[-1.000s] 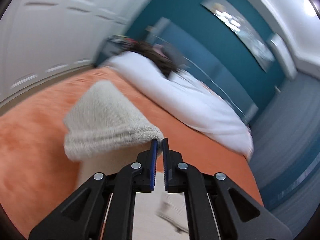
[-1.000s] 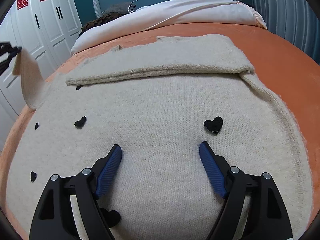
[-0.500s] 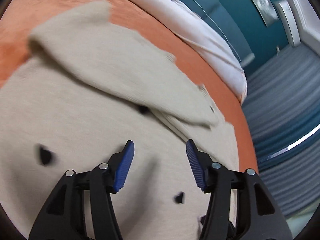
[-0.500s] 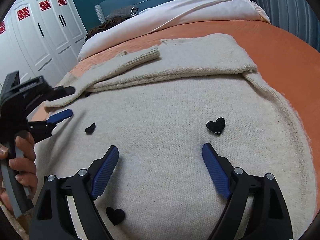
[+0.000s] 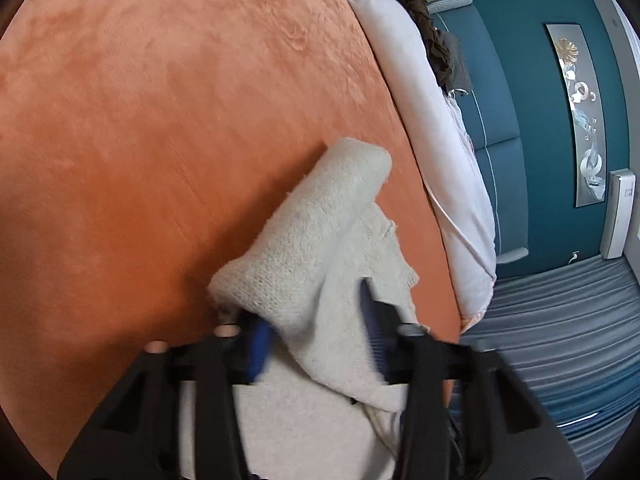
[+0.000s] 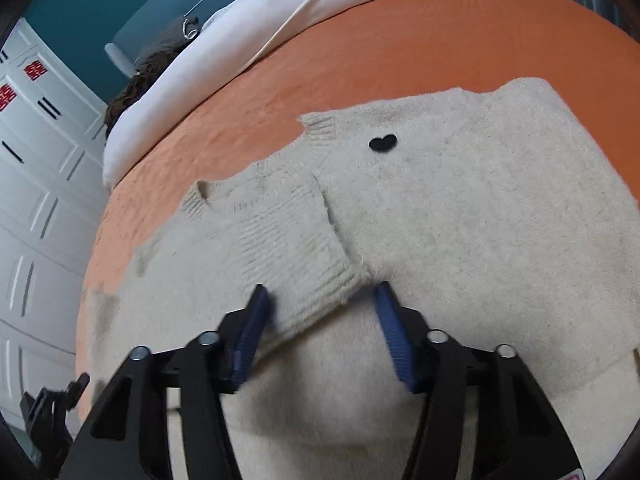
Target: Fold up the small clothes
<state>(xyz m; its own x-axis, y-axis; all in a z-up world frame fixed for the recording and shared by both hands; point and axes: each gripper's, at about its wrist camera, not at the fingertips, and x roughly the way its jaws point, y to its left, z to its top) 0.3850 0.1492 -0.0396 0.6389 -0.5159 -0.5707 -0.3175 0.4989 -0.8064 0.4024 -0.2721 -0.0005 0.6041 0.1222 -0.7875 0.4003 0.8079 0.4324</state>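
A cream knit sweater (image 6: 480,220) with a black heart patch (image 6: 383,143) lies spread on the orange bedspread (image 6: 440,48). One sleeve is folded across it, and its ribbed cuff (image 6: 304,264) lies flat between the blue pads of my right gripper (image 6: 320,308). Those jaws are closing and stand apart, the cuff unsqueezed. In the left wrist view a raised fold of the sweater (image 5: 320,240) sits between the pads of my left gripper (image 5: 316,332). Its jaws are also closing, with a wide gap left. Cloth drapes over the left pad.
A white duvet (image 6: 280,12) is bunched at the head of the bed, with dark clothing by the teal headboard (image 5: 500,120). White wardrobe doors (image 6: 40,200) stand beside the bed. Bare orange bedspread (image 5: 160,120) stretches beyond the sweater. Grey curtains (image 5: 560,340) hang past the bed's edge.
My left gripper let go of the sleeve, dropped to the sweater's edge and rolled, and its jaws narrowed around a fold. The right gripper slid across to the folded cuff and narrowed.
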